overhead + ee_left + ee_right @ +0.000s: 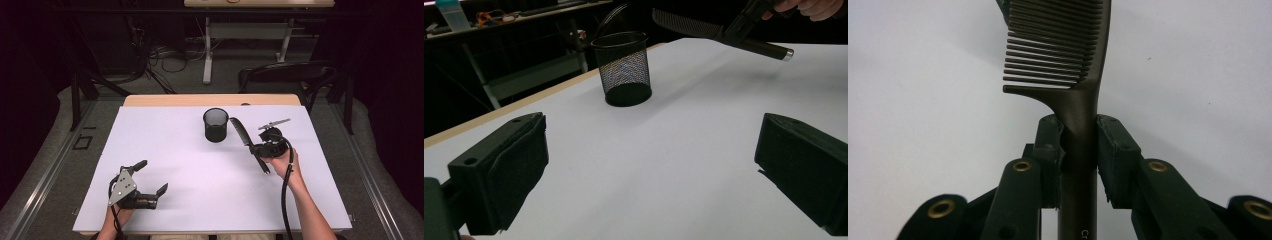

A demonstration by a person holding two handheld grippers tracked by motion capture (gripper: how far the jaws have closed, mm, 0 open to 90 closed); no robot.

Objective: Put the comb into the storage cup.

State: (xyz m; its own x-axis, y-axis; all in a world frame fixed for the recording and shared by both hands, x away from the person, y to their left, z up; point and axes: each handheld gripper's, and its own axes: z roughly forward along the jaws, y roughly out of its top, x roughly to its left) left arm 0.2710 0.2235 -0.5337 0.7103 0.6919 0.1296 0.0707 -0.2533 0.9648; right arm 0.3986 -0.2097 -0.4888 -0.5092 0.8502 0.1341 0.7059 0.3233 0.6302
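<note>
1. The right gripper (256,150) is clamped on the handle of a black comb (240,132); in the right gripper view both pads press the handle (1079,150) from either side, just below where the teeth begin
2. In the high view the comb is raised off the white table (190,170), its toothed end pointing up and left toward the mesh cup (215,125), its handle end pointing down toward the person
3. The comb's tip is just beside the cup's right rim; whether it touches the rim I cannot tell
4. In the left gripper view the comb (694,26) hangs in the air to the right of the mesh cup (622,67), tilted, with a shiny cap on the lower end of its handle
5. The cup stands upright on the far middle part of the table
6. The left gripper (152,176) rests low at the near left part of the table, well apart from the cup and comb
7. Its jaws stand wide apart with only bare table between them, so it has hold of nothing
8. A dark chair (285,75) stands beyond the table's far edge
</note>
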